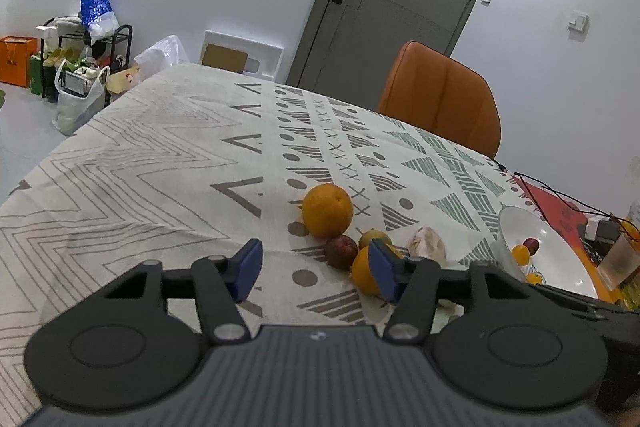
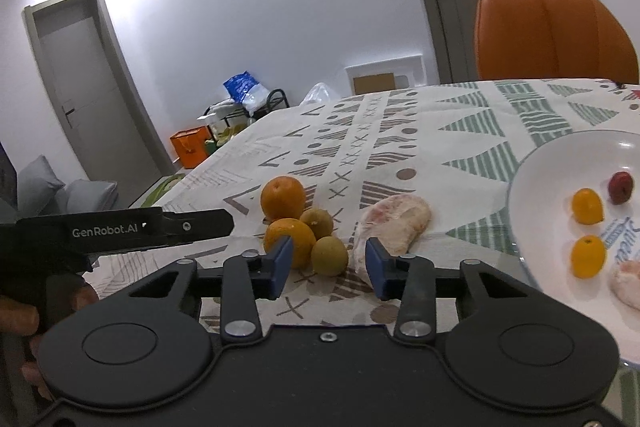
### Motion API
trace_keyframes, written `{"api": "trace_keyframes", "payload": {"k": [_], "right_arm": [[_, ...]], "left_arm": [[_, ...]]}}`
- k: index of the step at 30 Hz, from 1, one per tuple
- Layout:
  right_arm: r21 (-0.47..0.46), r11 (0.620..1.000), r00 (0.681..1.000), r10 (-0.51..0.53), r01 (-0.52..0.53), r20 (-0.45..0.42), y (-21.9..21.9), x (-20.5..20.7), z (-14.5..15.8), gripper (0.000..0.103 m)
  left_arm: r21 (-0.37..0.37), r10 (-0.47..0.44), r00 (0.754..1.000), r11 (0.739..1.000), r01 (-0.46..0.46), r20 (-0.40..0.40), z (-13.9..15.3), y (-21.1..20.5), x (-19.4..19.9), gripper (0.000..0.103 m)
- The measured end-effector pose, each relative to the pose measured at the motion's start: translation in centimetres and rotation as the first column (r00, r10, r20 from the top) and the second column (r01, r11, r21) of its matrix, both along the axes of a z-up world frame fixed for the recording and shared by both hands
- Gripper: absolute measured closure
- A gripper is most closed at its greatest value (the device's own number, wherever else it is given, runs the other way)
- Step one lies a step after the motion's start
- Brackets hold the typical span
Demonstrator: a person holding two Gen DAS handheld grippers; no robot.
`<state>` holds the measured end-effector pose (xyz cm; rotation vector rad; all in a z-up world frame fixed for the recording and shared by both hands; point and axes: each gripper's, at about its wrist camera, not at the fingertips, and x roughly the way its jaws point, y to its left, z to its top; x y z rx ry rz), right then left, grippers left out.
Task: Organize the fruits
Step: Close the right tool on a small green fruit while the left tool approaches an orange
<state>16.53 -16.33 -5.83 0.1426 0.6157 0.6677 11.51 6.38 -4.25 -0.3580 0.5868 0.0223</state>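
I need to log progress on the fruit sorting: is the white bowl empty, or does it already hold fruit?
Not empty. In the right wrist view the white bowl holds two small orange fruits, a dark red fruit and a pale piece.

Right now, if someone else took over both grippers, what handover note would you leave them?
Left gripper: open, empty, above the cloth just short of the fruit pile.
Right gripper: open, empty, aimed at the same pile.
On the tablecloth: two oranges, two small greenish fruits, a pale peeled piece, and a dark red fruit seen only from the left wrist.
In the white plate, to the right: two small orange fruits, one red fruit, one pale piece.
Done: those four plated.
Left: probably move the six loose fruits to the plate.
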Motion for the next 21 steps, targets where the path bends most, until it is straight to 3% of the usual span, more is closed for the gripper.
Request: {"api": "trace_keyframes", "payload": {"k": [7,21], "right_arm": [[-0.013,0.999,0.999,0.043,-0.044,-0.016,1.5,1.2,-0.3,0.072],[-0.047,0.996,0.997,0.077,-0.078,-0.018,1.7,1.7,-0.4,0.073]], "left_arm": [[-0.004,0.026,1.0,1.0,-0.026,-0.007,-0.1,1.1,0.4,0.047],[-0.01,0.01,1.0,1.0,-0.01,-0.018,-0.4,1.2,1.5,0.047]]}}
